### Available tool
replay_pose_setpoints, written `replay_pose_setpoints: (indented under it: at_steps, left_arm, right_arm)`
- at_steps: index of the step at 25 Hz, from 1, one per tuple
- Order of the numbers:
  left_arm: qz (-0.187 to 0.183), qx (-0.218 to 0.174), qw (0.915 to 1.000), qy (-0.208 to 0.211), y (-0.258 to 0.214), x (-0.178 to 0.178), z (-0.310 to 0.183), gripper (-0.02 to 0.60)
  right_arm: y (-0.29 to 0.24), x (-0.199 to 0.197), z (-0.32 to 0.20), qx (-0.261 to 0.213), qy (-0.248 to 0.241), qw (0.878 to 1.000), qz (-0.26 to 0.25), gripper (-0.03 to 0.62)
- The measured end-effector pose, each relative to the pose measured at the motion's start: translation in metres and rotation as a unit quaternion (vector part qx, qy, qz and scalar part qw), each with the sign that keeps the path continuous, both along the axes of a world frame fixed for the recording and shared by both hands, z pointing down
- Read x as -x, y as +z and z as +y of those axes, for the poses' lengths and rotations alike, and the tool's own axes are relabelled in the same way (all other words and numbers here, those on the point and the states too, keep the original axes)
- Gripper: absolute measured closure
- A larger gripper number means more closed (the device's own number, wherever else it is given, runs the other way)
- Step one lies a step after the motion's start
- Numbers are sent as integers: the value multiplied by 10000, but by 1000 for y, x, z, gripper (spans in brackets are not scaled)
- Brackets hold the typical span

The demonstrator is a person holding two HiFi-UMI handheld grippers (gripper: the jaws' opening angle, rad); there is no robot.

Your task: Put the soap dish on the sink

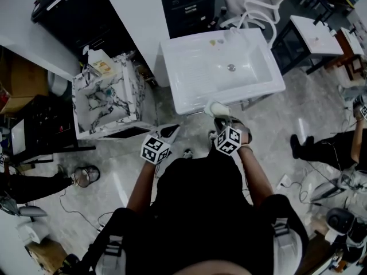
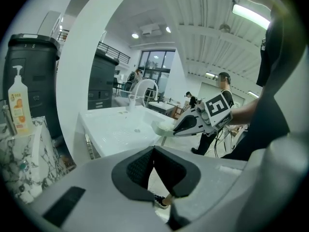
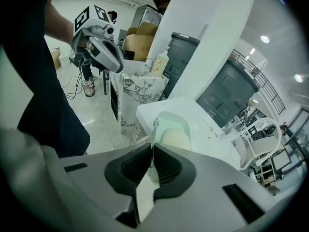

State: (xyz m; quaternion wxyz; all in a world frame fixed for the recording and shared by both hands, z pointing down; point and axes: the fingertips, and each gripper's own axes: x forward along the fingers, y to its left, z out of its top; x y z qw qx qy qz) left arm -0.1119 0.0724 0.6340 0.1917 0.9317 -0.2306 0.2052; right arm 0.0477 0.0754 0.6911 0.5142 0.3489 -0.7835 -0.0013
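The pale green soap dish [image 1: 213,107] with a cream bar of soap [image 3: 176,140] in it hangs just in front of the white sink's [image 1: 195,67] front edge. My right gripper [image 1: 217,118] is shut on the dish's near rim [image 3: 155,125]. The left gripper view shows the dish [image 2: 161,126] in the right gripper [image 2: 176,128], level with the sink's [image 2: 111,129] front corner. My left gripper [image 1: 171,132] is shut and holds nothing; it hovers over the floor, left of the right one and short of the sink. Its jaws [image 2: 154,151] meet with nothing between them.
A marble-patterned cabinet [image 1: 106,99] stands left of the sink, with a pump bottle [image 2: 18,103] on top. Black bins [image 1: 80,10] stand behind it. A faucet [image 2: 140,88] rises at the sink's far side. A white chair [image 1: 252,4] is beyond. Cables lie across the floor.
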Motion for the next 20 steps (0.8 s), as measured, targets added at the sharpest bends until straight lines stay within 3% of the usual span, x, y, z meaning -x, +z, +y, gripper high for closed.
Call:
replay_pose_setpoints:
  at_steps: [20]
  left_arm:
    - [-27,-1,9960,-898,-3,-56,-59,581]
  right_arm:
    - [2,-62,-82,98,-801,9967,33,583]
